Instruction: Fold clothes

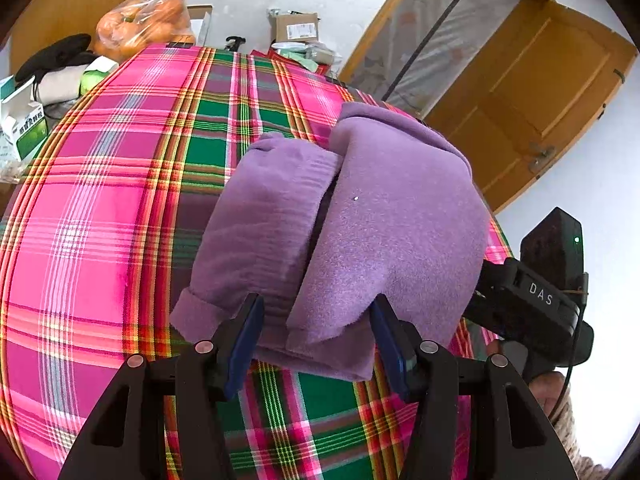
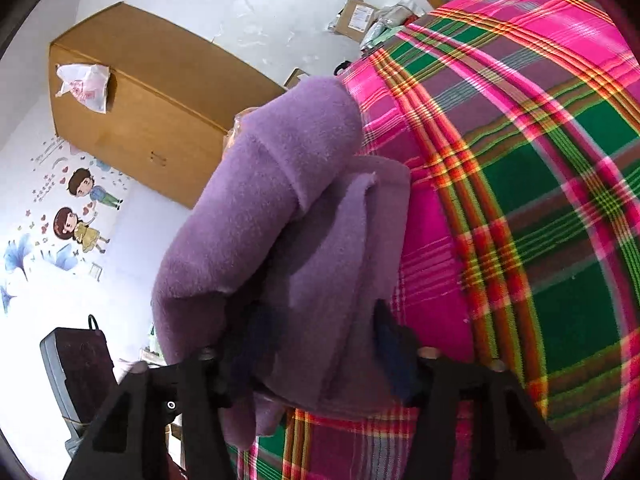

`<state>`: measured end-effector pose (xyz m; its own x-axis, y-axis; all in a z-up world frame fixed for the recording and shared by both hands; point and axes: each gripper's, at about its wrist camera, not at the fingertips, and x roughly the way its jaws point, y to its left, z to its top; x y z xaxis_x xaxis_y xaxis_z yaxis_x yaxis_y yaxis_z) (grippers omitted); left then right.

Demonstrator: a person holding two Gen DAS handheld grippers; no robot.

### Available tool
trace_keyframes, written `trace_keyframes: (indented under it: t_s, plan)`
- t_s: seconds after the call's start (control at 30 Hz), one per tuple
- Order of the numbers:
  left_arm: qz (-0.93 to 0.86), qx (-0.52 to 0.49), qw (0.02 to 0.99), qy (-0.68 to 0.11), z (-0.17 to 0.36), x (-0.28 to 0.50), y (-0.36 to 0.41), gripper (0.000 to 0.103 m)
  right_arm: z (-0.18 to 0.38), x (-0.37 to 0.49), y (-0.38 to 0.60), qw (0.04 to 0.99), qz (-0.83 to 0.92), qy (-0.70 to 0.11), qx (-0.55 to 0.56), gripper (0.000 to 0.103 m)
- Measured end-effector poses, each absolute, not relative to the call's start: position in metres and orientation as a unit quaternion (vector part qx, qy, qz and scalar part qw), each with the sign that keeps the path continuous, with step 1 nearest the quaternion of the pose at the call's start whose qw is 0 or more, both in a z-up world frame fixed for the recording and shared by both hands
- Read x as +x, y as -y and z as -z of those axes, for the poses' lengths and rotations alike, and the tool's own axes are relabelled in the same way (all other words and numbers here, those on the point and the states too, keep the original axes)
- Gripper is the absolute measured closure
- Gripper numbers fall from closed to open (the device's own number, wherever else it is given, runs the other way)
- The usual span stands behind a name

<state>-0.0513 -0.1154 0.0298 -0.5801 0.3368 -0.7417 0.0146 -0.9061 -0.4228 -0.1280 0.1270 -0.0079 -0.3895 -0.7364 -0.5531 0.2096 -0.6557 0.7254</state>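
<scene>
A soft purple fleece garment point(image 1: 352, 236) lies folded into a thick bundle on the bench, which is covered by a bright pink, green and yellow plaid cloth point(image 1: 120, 208). The bundle sits toward the right part of the cloth as seen from the left wrist camera, with one flap laid over another and a dark crease running between them.

The left gripper point(image 1: 316, 340) stands released: its two blue-padded fingers point(image 1: 244, 344) are spread wide at the near edge of the bundle, with the fleece lying between them but not squeezed.

The right gripper point(image 2: 316, 344) comes at the same bundle from its other side. Its dark fingers point(image 2: 390, 344) are set apart with folds of fleece bunched between them, and the cloth hides much of the left-hand finger. Whether the pads press on the fabric or merely stand around it, I cannot tell. From the left wrist camera, the black body of this second tool point(image 1: 536, 296) shows just beyond the bundle's right edge.

At the far end of the bench sit a clear bag of oranges point(image 1: 148, 26), a small white and green carton point(image 1: 22, 124) and a brown cardboard parcel point(image 1: 296, 26). A wooden door point(image 1: 532, 92) stands behind.
</scene>
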Motion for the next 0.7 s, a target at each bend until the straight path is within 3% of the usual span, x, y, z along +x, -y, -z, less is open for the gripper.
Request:
trace_keyframes:
  t_s: [0.1,0.2,0.7]
  plan:
    - [-0.867,-0.450,0.092,0.195,-0.030,-0.051,0.114,0.045,0.007,-0.126,-0.126,0.306,0.787,0.275,0.461,0.074]
    - [-0.867,-0.450,0.091,0.196,-0.030,-0.050,0.114,0.045,0.003,-0.123,-0.125,0.305,0.794,0.262,0.457,0.077]
    - [-0.864,-0.453,0.095,0.200,-0.029,-0.052,0.116,0.045,-0.005,-0.116,-0.137,0.285,0.807,0.257,0.448,0.076]
